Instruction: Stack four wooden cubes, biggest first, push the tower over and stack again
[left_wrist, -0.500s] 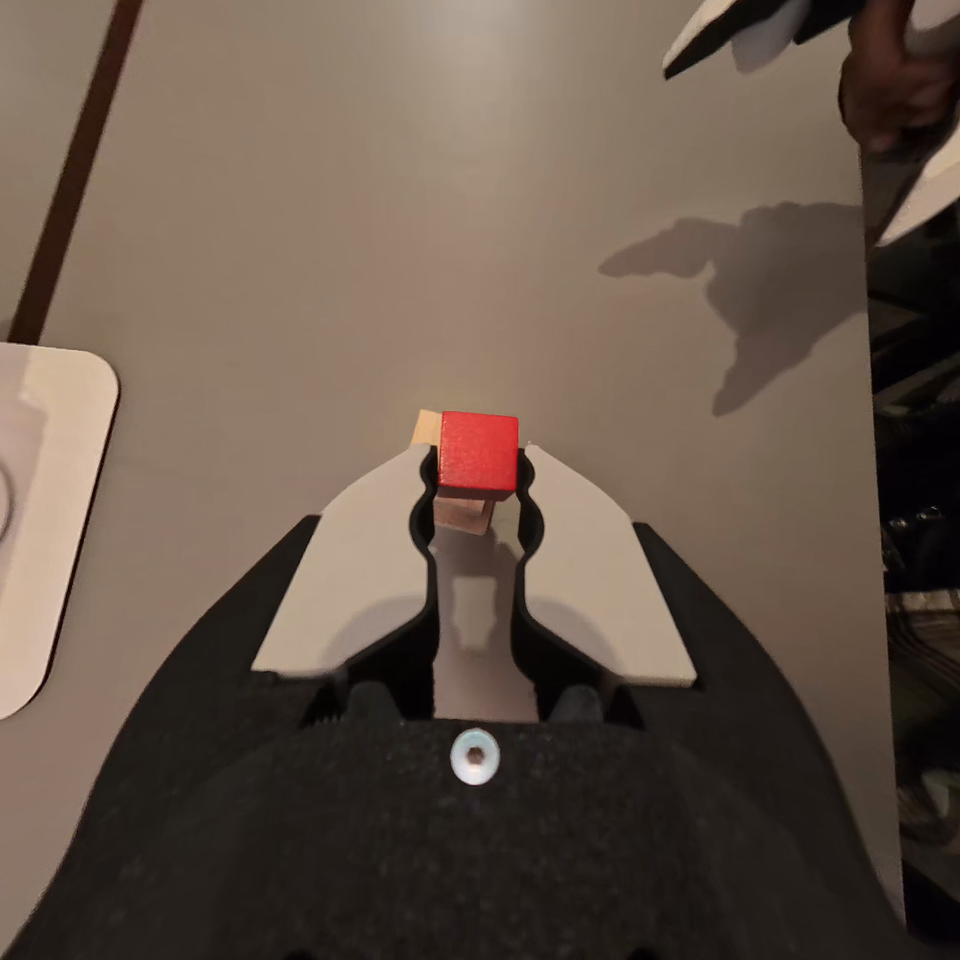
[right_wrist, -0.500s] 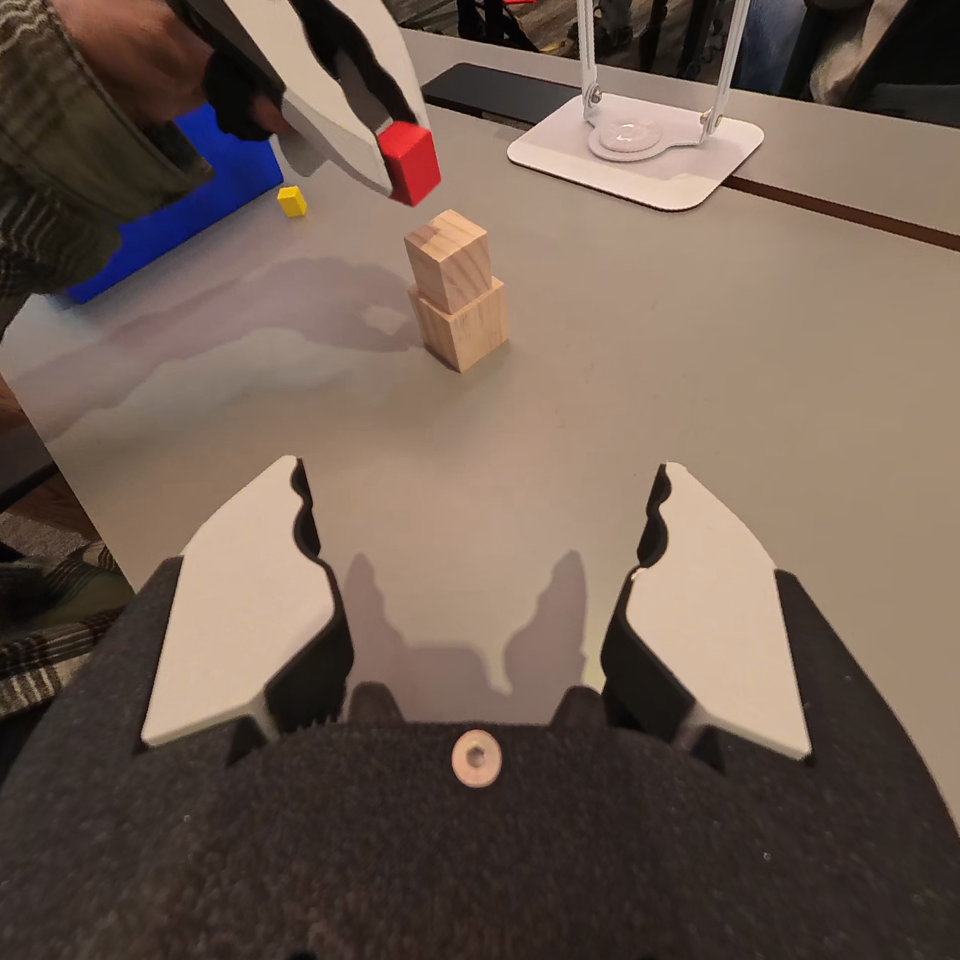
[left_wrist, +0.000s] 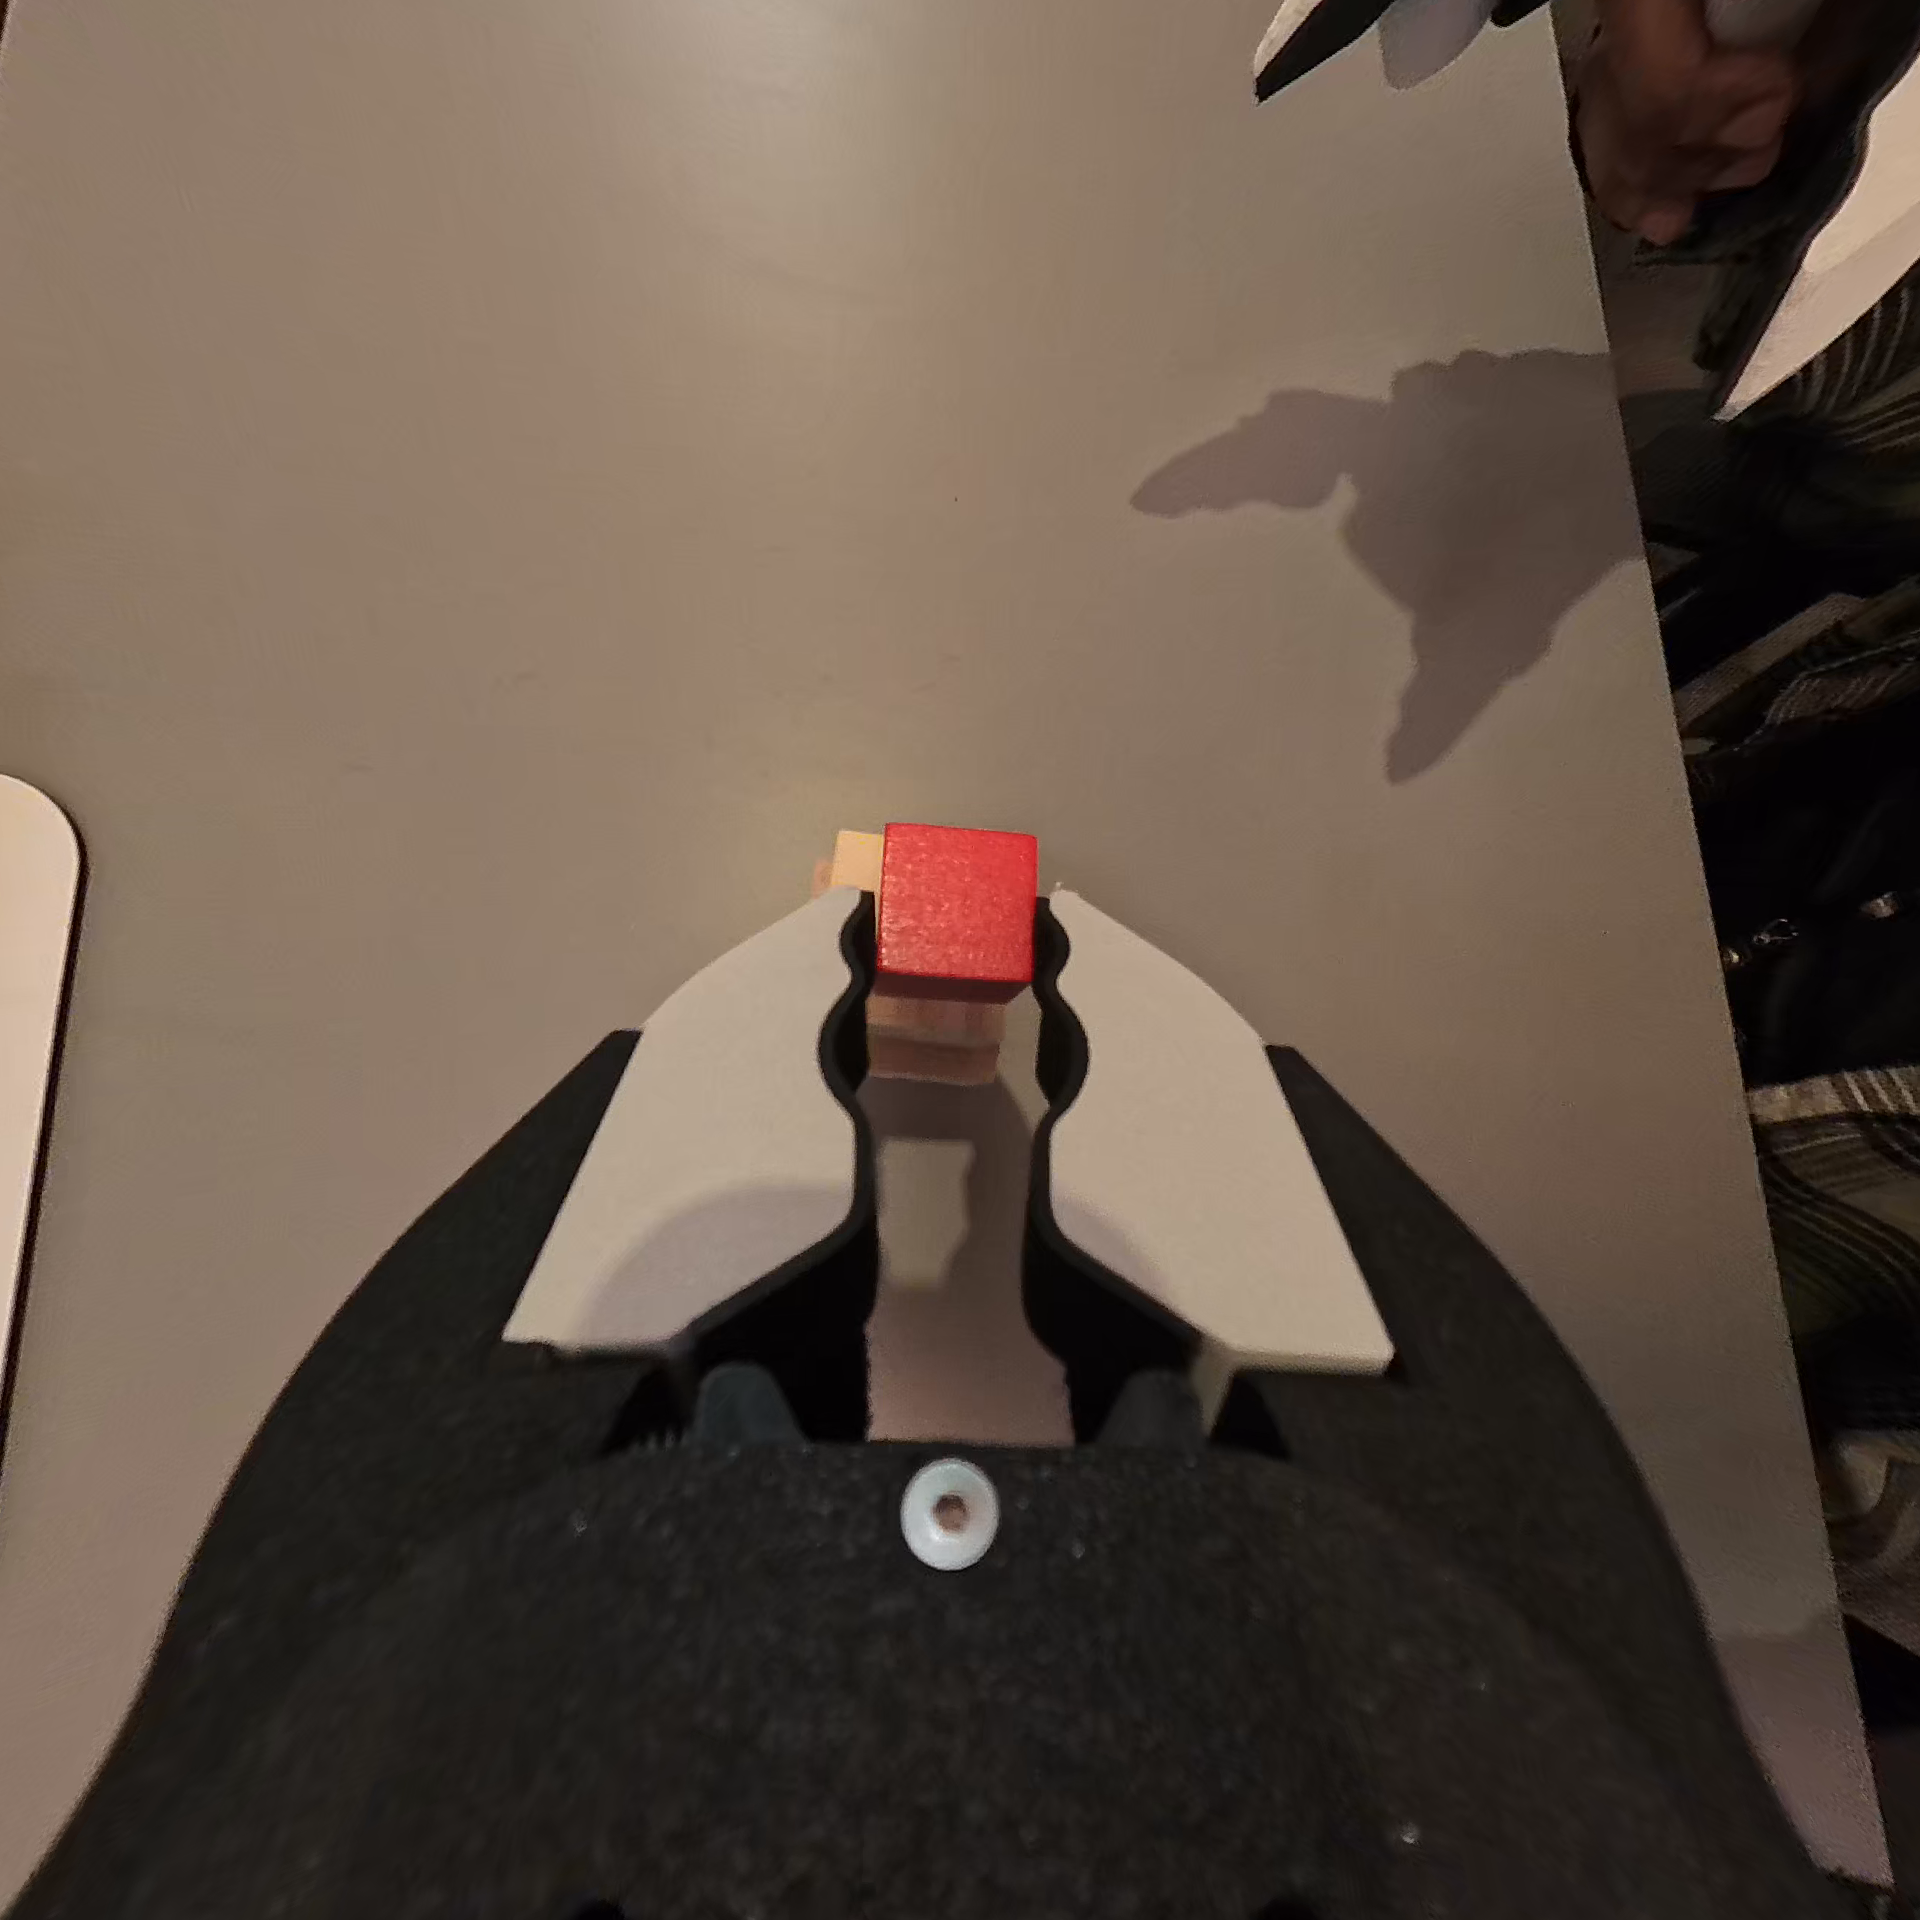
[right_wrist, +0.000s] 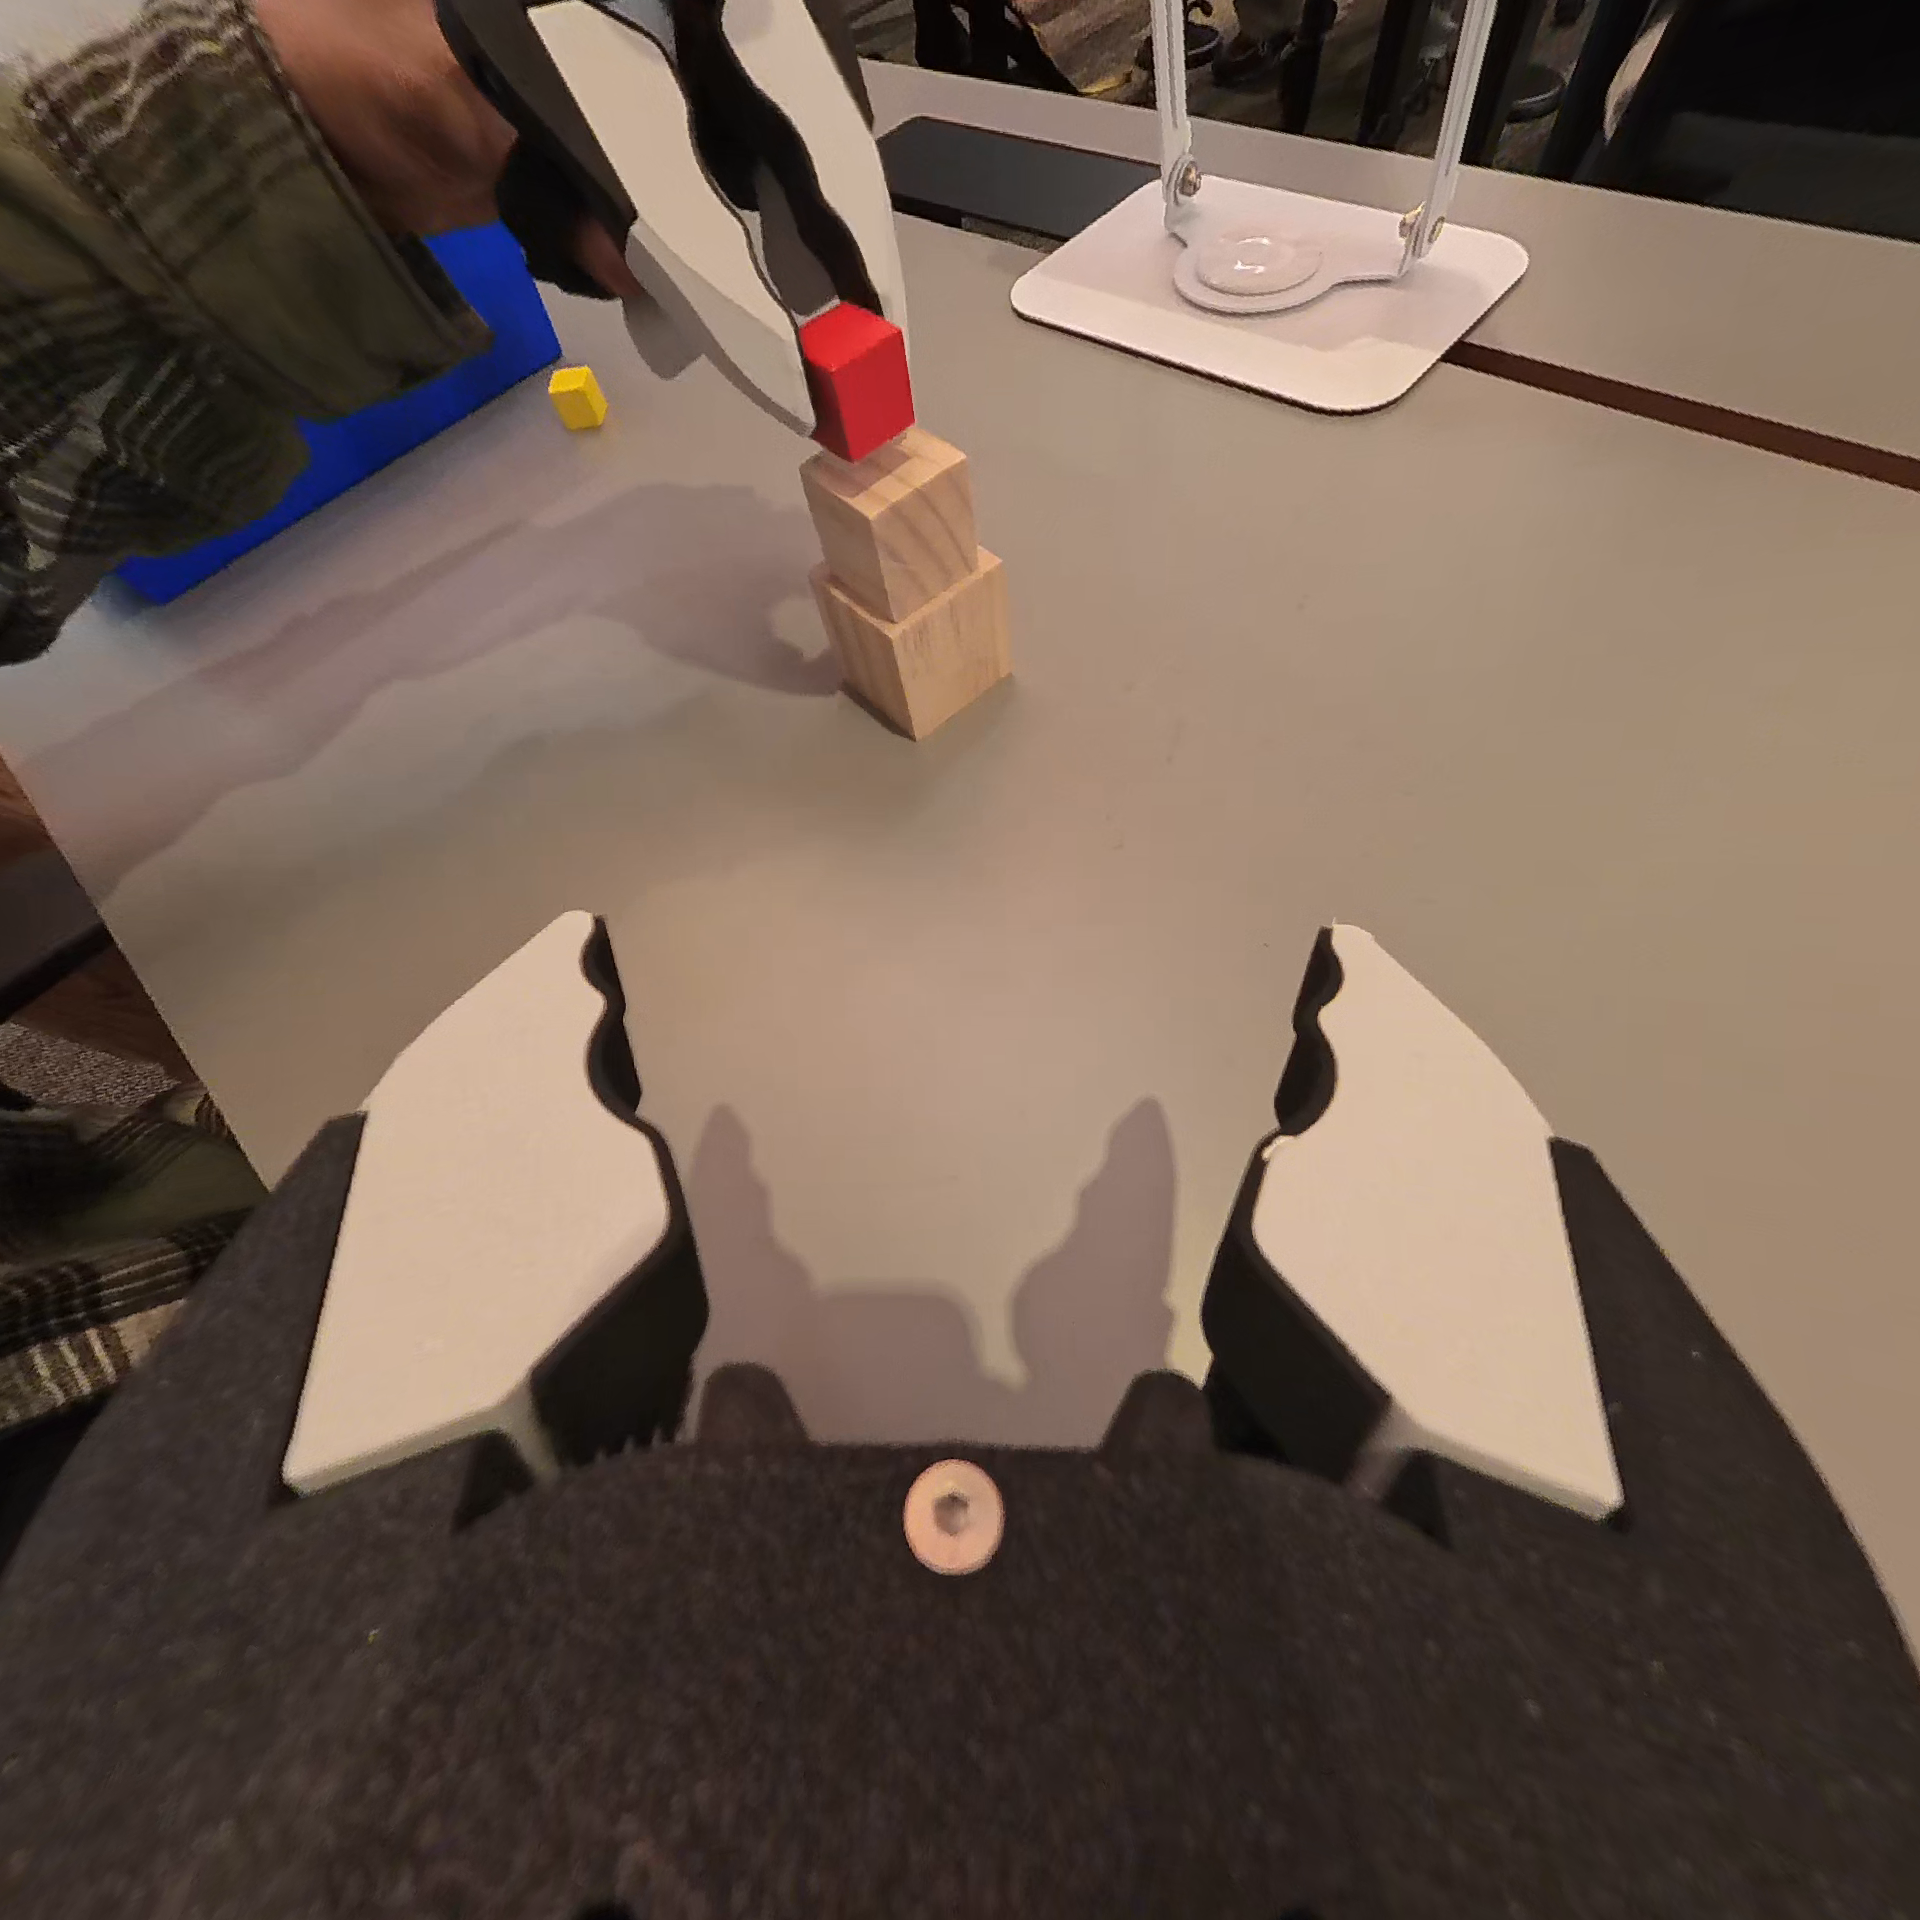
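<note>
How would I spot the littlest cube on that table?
Start at the blue block on the grey table, far left in the right wrist view. Just to its right, alone on the tabletop, sits the yellow cube, the smallest and the only yellow one.

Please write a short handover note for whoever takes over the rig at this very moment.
Left gripper: shut on the small red wooden cube, at or just above the top of the stack, slightly off-centre.
Right gripper: open, empty, hanging over the grey table.
Done: medium plain wooden cube sits on the large plain wooden cube.
Left: release red, add the tiny yellow wooden cube lying by the blue box, topple, restack.
</note>
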